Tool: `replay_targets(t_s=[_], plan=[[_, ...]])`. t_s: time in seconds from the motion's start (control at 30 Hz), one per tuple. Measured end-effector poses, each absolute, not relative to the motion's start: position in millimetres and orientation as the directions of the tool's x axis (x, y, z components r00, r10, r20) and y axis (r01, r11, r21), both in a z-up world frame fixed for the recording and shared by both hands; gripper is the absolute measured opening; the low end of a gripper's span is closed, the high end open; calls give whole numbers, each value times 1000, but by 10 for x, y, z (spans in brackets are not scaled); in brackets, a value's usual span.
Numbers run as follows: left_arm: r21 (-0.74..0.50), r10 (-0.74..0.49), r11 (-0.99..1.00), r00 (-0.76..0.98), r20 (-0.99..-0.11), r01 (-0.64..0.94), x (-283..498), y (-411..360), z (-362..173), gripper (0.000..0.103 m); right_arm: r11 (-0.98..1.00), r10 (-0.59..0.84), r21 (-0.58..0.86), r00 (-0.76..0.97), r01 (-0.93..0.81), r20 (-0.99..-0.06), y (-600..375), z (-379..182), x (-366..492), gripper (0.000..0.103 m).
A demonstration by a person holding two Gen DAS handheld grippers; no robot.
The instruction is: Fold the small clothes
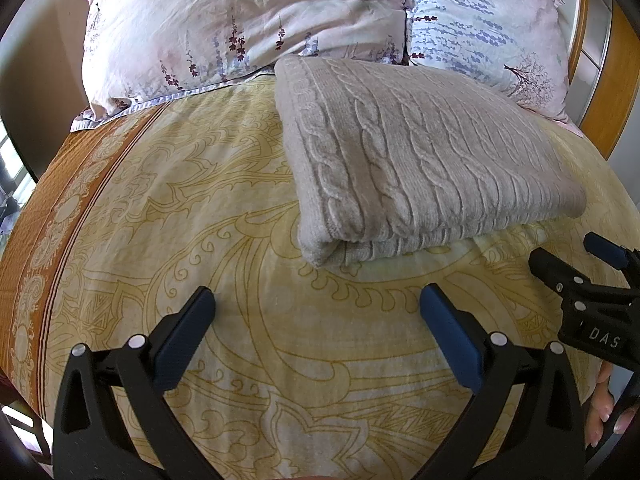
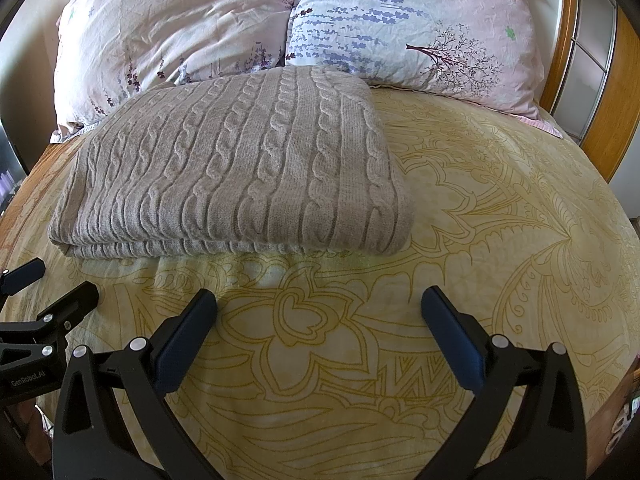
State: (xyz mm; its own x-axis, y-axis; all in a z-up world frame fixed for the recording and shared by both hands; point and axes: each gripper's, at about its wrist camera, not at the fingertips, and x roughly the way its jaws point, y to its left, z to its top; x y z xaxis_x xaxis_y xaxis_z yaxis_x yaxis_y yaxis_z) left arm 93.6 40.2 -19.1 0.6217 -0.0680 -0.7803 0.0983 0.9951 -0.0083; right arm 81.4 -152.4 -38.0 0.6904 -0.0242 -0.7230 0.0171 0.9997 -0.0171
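Both claws spread apart and empty above the bed, folded sweater lying just ahead.

The left claw (image 1: 316,334) has its 2 blue-padded fingers wide apart, holding nothing, over the yellow patterned bedspread (image 1: 248,240); the right claw (image 2: 318,336) is likewise spread and empty over the same cover. Each shows at the edge of the other's view, side by side and near one another. Just beyond them, not touched by either, the grey cable-knit sweater (image 2: 240,168) lies folded into a flat rectangle on the bedspread, its folded edge toward the claws. Behind it, 2 floral pillows (image 2: 180,28) lean at the head of the bed, the sweater's far edge touching them. A wooden bed frame (image 2: 624,92) curves along the right.
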Motion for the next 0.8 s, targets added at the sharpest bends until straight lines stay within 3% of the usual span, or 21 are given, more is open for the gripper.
replay_targets(t_s=[0.8], plan=[[-11, -65, 996, 610, -790, 91, 971, 428, -198, 101, 1000, -24, -17, 691, 16, -723, -1524, -381, 813, 102]])
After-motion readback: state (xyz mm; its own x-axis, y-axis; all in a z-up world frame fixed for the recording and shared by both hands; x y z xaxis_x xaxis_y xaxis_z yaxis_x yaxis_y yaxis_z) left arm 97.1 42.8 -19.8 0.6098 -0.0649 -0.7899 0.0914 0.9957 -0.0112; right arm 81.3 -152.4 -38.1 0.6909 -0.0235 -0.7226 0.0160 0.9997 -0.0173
